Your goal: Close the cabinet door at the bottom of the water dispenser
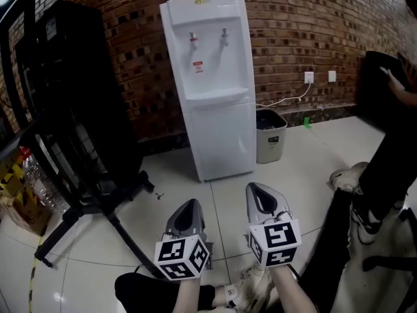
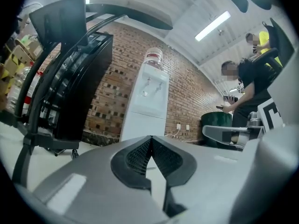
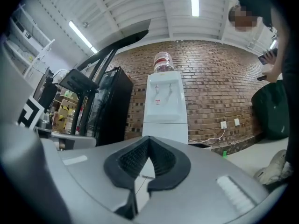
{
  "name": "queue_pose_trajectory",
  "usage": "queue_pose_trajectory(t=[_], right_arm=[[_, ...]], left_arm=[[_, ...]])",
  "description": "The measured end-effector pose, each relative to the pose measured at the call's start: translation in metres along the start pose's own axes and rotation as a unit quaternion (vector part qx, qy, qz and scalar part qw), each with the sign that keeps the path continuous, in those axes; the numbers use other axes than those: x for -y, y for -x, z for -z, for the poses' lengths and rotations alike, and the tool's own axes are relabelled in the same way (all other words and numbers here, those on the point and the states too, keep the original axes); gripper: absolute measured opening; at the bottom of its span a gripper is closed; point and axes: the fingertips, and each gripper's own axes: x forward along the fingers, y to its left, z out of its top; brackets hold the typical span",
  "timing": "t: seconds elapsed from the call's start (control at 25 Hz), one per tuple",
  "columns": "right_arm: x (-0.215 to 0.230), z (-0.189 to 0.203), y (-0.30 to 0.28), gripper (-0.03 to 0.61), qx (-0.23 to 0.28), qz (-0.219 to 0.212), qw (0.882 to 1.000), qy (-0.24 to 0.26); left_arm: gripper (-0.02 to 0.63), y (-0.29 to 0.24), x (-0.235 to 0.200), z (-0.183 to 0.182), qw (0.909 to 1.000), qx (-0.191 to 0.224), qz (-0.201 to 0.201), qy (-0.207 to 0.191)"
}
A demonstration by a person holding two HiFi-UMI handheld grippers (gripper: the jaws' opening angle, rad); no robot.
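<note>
Low before the person, the grey left gripper [image 1: 193, 204] and right gripper [image 1: 255, 189] are held level, side by side, both pinched shut and empty. One tall white water dispenser [image 1: 208, 77] is seen well ahead against a brick wall [image 1: 313, 25], its one bottom cabinet door [image 1: 221, 139] closed flush.

Water dispenser [image 1: 210, 83] against brick wall [image 1: 300, 25], bin [image 1: 270, 134] just right, rack [image 1: 71, 103] left
</note>
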Motion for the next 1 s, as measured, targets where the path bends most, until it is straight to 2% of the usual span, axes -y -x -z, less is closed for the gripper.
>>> queue_pose_trajectory(t=[0.12, 1.0], right_arm=[[-0.006, -0.006, -0.001, 0.005, 0.004, 0.003, 1.0, 0.018], [-0.025, -0.004, -0.001, 0.005, 0.008, -0.018, 1.0, 0.023]], left_arm=[[0.017, 0.001, 0.002, -0.005, 1.0, 0.004, 0.003, -0.004], [0.017, 0.0, -0.001, -0.012, 1.0, 0.005, 0.008, -0.001]])
